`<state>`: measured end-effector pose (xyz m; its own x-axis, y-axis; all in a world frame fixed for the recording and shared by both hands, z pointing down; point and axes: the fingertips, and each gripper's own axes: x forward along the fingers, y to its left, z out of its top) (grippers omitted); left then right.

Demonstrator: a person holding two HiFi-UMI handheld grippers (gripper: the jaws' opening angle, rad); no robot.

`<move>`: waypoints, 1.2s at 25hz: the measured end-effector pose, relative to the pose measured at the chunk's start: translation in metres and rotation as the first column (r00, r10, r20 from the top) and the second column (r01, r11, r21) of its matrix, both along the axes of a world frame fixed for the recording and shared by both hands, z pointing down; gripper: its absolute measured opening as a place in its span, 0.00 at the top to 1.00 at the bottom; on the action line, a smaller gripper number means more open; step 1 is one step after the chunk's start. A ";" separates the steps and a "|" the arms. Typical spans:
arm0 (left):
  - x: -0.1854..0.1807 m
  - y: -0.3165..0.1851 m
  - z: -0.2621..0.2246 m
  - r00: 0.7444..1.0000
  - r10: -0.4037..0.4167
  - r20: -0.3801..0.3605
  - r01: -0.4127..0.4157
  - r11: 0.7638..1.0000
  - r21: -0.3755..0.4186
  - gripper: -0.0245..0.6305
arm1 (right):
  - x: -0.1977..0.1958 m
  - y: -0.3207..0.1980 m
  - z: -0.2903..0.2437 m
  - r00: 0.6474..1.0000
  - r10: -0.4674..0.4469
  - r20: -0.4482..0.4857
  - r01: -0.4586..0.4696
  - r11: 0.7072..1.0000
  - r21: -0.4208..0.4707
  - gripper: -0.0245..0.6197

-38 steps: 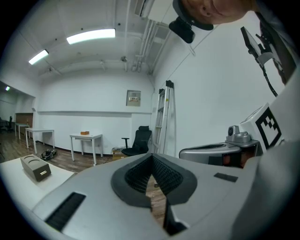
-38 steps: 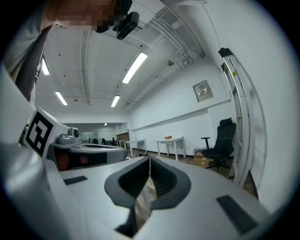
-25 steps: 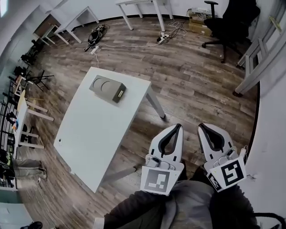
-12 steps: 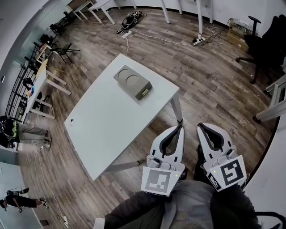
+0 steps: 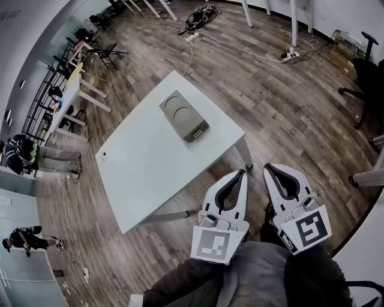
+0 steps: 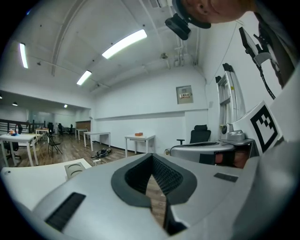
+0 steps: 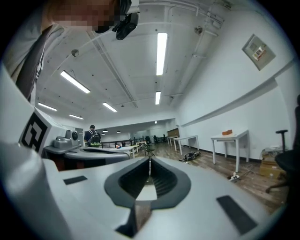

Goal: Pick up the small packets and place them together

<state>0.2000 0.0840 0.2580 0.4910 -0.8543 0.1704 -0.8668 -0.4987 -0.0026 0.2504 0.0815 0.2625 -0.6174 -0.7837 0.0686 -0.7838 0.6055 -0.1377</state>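
The white table (image 5: pixel 150 168) stands ahead and to the left of me on the wooden floor. A grey box (image 5: pixel 183 116) with two round recesses lies on its far half and shows low at the left in the left gripper view (image 6: pixel 75 168). A tiny pale thing (image 5: pixel 104 154) sits near the table's left edge, too small to identify. No packets can be made out. My left gripper (image 5: pixel 242 172) (image 6: pixel 152 157) and right gripper (image 5: pixel 268 168) (image 7: pixel 149 161) are side by side over the floor, off the table's near right corner. Both are shut and hold nothing.
A black office chair (image 5: pixel 369 60) stands at the right and a tangle of cables (image 5: pixel 201 15) lies on the floor at the back. More desks and chairs (image 5: pixel 84 72) line the left wall. Two people (image 5: pixel 24 153) (image 5: pixel 24 240) are at the far left.
The view has swung so that the table now lies closer to the middle and nearer my grippers. Both grippers stayed shut, side by side.
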 end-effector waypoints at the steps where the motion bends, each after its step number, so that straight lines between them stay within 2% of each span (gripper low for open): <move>1: 0.003 -0.005 -0.001 1.000 -0.015 0.001 0.015 1.000 0.003 0.96 | 0.003 -0.006 0.000 1.000 -0.015 0.001 0.015 1.000 0.001 0.95; 5: 0.008 -0.017 -0.001 0.997 -0.073 0.010 0.073 0.997 0.016 0.96 | 0.009 -0.027 -0.001 0.998 -0.069 0.010 0.069 0.998 0.007 0.95; 9: -0.012 -0.028 -0.003 0.988 -0.153 0.021 0.151 0.987 0.051 0.96 | -0.012 -0.041 0.004 0.988 -0.155 0.020 0.155 0.988 -0.013 0.95; 12: -0.028 -0.024 0.010 0.976 -0.218 0.020 0.219 0.975 -0.027 0.96 | -0.029 -0.041 0.012 0.975 -0.221 0.013 0.221 0.974 -0.051 0.95; 14: -0.056 -0.013 0.006 0.952 -0.303 0.033 0.304 0.952 -0.028 0.96 | -0.055 -0.037 0.011 0.958 -0.287 0.026 0.288 0.957 -0.045 0.95; 18: -0.113 0.003 -0.001 0.892 -0.448 0.050 0.448 0.894 0.022 0.96 | -0.111 -0.030 0.004 0.907 -0.419 0.039 0.420 0.907 -0.009 0.95; 21: -0.137 0.004 0.007 0.858 -0.513 0.025 0.513 0.858 0.031 0.96 | -0.139 -0.036 0.010 0.880 -0.474 0.031 0.474 0.880 0.009 0.95; 24: -0.159 -0.001 0.019 0.831 -0.556 -0.029 0.556 0.831 0.025 0.96 | -0.162 -0.044 0.020 0.864 -0.503 0.020 0.503 0.864 0.033 0.95; 26: -0.177 -0.006 0.008 0.814 -0.577 -0.065 0.579 0.814 0.035 0.96 | -0.179 -0.045 0.009 0.851 -0.524 0.007 0.523 0.850 0.058 0.95; 28: -0.192 -0.013 -0.006 0.813 -0.578 -0.073 0.582 0.813 0.036 0.96 | -0.192 -0.047 -0.004 0.850 -0.527 -0.011 0.527 0.847 0.067 0.95; 30: -0.200 -0.026 -0.003 0.832 -0.552 -0.061 0.554 0.832 0.023 0.96 | -0.199 -0.057 -0.003 0.862 -0.507 -0.025 0.507 0.861 0.047 0.95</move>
